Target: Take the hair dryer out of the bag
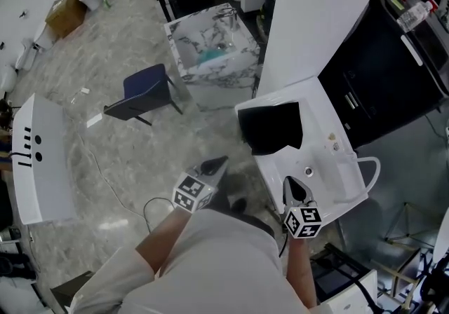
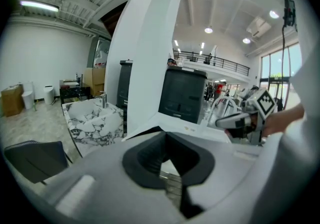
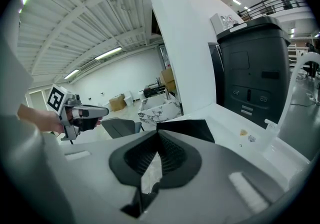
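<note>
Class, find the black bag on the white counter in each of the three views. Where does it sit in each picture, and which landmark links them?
Head view: the black bag lies right of centre, on the white counter.
Left gripper view: the bag cannot be made out.
Right gripper view: the bag is at centre, just above the jaws.
Shared landmark: the marbled basin.

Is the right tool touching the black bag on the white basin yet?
Apart. The head view shows the right tool stopping short of the black bag, with a strip of bare white basin between its tip and the bag's near edge.
</note>
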The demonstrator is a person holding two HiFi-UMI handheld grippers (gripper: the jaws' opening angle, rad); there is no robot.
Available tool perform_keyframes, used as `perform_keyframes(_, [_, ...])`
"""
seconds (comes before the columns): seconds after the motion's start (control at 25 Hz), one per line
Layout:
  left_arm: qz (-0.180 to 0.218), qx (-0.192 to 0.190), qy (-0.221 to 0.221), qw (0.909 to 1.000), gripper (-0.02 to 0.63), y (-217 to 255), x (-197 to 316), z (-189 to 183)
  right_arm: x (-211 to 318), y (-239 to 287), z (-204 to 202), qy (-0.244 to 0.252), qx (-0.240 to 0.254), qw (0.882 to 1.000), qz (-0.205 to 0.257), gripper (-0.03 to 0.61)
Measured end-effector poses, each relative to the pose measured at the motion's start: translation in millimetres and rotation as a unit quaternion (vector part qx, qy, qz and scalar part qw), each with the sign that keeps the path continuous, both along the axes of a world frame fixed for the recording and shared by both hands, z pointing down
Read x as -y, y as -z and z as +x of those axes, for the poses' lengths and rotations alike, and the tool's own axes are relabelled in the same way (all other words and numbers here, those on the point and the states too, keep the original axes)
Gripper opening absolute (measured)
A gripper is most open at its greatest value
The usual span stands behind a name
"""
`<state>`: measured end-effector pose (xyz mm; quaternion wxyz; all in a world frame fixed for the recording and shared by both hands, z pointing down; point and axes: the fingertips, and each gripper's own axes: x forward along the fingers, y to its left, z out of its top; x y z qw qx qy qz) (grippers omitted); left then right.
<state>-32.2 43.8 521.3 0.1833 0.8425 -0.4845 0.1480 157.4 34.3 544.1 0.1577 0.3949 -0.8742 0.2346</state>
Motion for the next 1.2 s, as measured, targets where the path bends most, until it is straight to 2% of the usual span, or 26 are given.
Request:
perform_keyframes(0.36, [-0.008,0.001,-0.052,0.9986,-0.002,-2.9,56.7,-0.9,41.3,-1.5,-11.0,-0.041,0.000,0.999,-0.007,0.005])
perform_keyframes(0.6, [-0.021,-0.003,-0.084,0.9963,-0.002,-11.4,90.7,-8.9,67.7,-15.9,-21.7,-0.069,-0.001,0.997,-0.028,0.005])
perform_keyframes(1.2, [-0.072,-0.012,-0.158,0.9846,-0.002,-48.2,154.6,-27.1,113.3,-67.9,-80.9,-0.060,-0.016,0.993,-0.102,0.006])
